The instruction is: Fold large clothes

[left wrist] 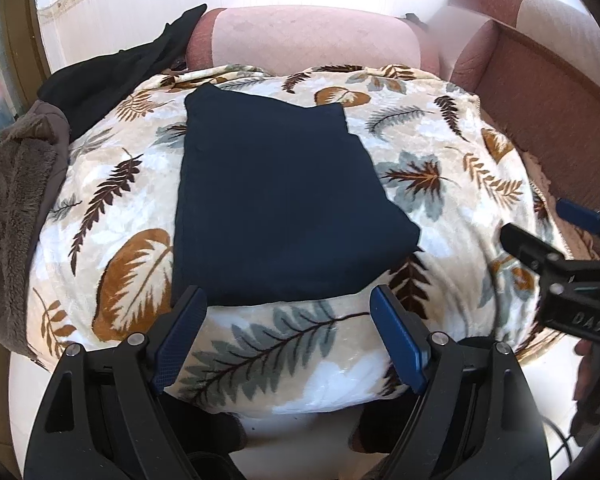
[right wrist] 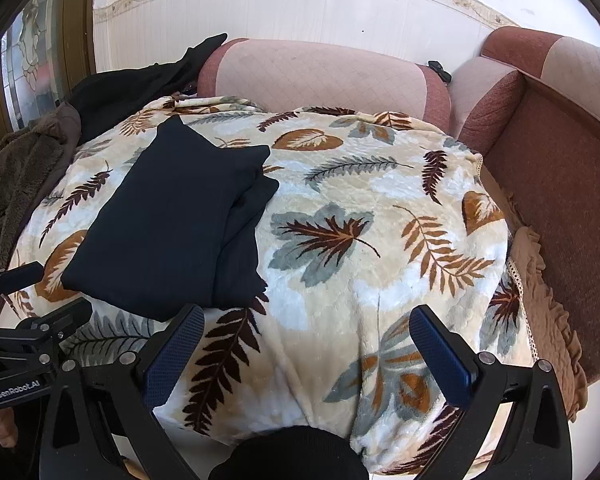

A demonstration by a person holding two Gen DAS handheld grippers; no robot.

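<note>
A dark navy garment (left wrist: 276, 200) lies folded into a flat rectangle on a leaf-patterned blanket (left wrist: 428, 152). Its near edge sits just beyond my left gripper (left wrist: 288, 296), whose blue pads stand wide apart with only blanket between them. In the right wrist view the same folded garment (right wrist: 172, 220) lies left of centre. My right gripper (right wrist: 306, 314) is open too, over bare blanket (right wrist: 340, 240) to the garment's right. Each gripper shows at the edge of the other's view, the right gripper (left wrist: 540, 240) among them.
A brown fleece garment (left wrist: 16, 200) and a black garment (left wrist: 112, 76) are heaped at the left. Pink-brown sofa cushions (left wrist: 300, 40) back the blanket, and a sofa section (right wrist: 560, 184) runs along the right. A hand (left wrist: 588, 376) holds the right gripper.
</note>
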